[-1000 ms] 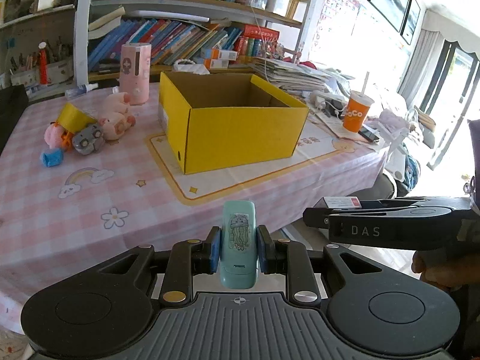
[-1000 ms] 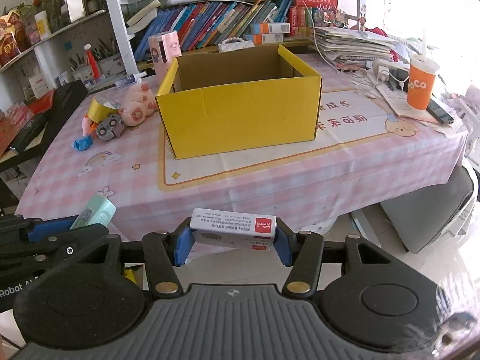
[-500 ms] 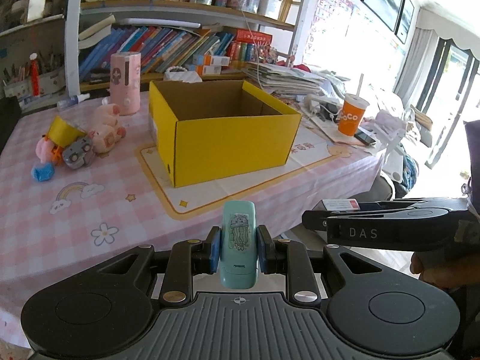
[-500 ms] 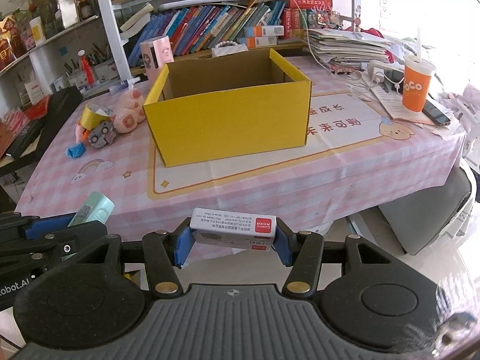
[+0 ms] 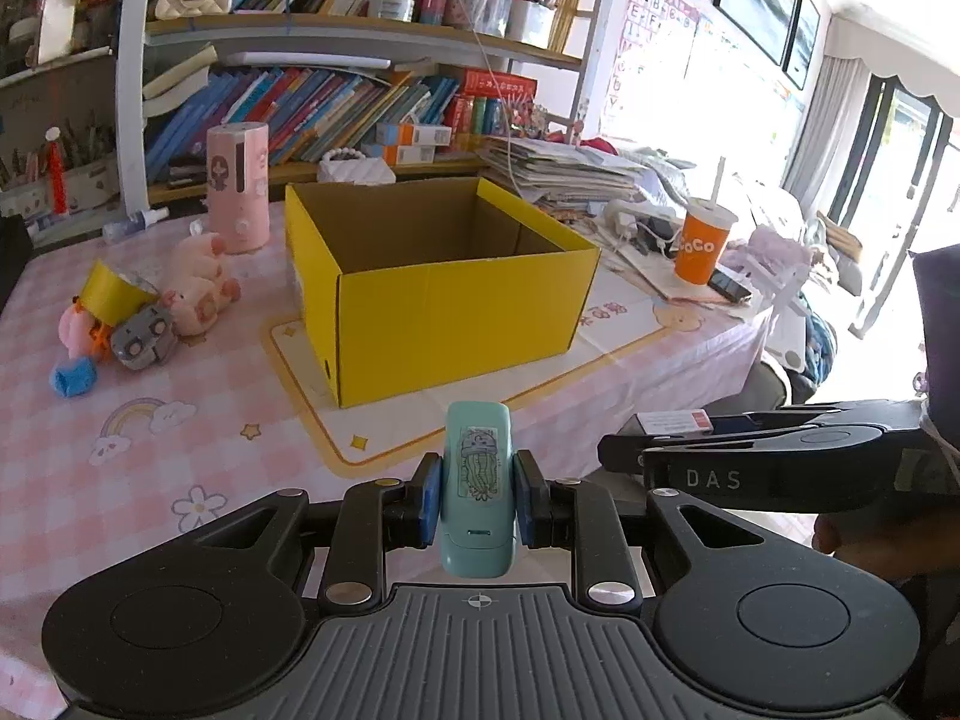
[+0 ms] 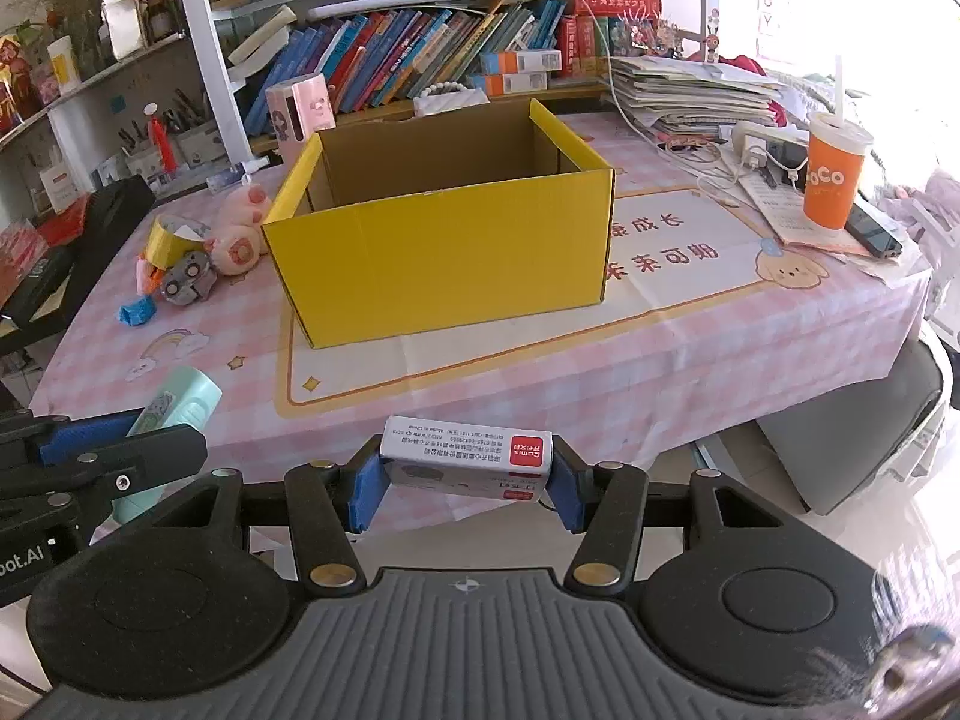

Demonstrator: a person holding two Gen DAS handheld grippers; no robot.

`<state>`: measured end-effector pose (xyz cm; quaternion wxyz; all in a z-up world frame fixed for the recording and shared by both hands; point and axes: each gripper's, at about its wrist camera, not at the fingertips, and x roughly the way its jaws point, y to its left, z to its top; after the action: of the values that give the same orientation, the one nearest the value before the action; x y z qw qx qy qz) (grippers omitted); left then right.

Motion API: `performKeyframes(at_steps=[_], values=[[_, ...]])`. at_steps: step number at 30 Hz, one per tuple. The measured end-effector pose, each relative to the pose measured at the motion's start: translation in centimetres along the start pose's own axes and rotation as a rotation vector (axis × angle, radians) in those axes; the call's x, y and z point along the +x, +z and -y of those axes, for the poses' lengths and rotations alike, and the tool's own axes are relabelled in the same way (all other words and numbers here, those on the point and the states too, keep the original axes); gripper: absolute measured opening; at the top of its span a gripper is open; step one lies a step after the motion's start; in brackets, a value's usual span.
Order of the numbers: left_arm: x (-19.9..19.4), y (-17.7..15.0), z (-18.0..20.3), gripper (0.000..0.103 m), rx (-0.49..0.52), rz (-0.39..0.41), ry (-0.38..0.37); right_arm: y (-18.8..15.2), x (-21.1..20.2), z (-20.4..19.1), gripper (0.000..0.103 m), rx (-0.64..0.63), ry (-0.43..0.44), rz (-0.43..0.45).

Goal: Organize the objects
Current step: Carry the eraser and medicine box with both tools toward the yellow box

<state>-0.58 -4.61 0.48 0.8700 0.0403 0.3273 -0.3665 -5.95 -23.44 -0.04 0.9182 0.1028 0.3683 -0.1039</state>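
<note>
An open yellow cardboard box (image 5: 444,306) stands on a pink checked table, also in the right wrist view (image 6: 441,264); what shows of its inside is bare. My left gripper (image 5: 477,501) is shut on a mint green case with a jellyfish sticker (image 5: 477,480), held near the table's front edge. My right gripper (image 6: 465,474) is shut on a small white box with a red label (image 6: 465,459), held sideways beside the left gripper. Each gripper shows in the other's view.
Left of the box lie a pink plush pig (image 5: 198,285), a yellow tape roll (image 5: 111,294), a grey toy car (image 5: 144,339) and a blue piece (image 5: 72,378). An orange cup (image 5: 699,246) and papers sit right. Bookshelves stand behind. A grey chair (image 6: 852,432) is at right.
Both grippers have moved closer to the table with their objects still held; the yellow box looks nearer and larger in both views.
</note>
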Motion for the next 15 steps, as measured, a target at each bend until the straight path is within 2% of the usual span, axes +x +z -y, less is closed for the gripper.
performKeyframes(at_steps=[6, 15], values=[[0.8, 1.2, -0.4, 0.023, -0.004, 0.009, 0.002, 1.0, 1.1, 0.2, 0.052, -0.006, 0.001, -0.003], [2.3, 4.4, -0.6, 0.023, 0.006, 0.050, 0.005, 3.9, 2.2, 0.6, 0.052, -0.042, 0.011, 0.048]])
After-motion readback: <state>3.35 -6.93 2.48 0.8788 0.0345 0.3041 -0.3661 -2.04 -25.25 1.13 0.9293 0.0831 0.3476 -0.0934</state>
